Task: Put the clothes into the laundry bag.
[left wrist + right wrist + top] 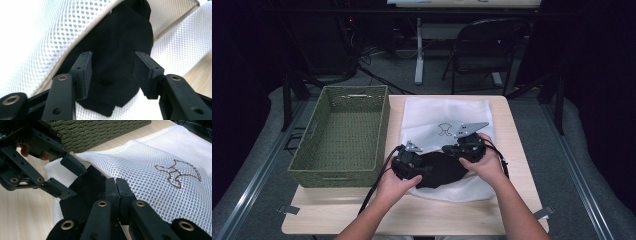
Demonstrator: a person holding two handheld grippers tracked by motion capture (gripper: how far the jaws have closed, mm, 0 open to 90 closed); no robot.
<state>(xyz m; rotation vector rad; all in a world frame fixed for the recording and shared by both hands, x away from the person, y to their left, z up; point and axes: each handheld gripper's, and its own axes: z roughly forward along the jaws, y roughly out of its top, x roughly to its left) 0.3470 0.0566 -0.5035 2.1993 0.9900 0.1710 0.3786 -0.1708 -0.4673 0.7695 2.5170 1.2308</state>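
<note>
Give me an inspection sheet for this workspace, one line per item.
Surface: light wooden table, bare at the near edge.
Job's things: black cloth partly inside white mesh bag, the bag's opening lifted.
Clutter: green woven basket at the table's left.
Grippers: left gripper open over the cloth, pads clear; right gripper shut on the bag's edge.
Cables: black cable trailing off the near edge.
Surroundings: folding chair and floor cables beyond the table.

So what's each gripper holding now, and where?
Right gripper pinches the mesh bag at its opening edge; left gripper is open over the black cloth, holding nothing.
</note>
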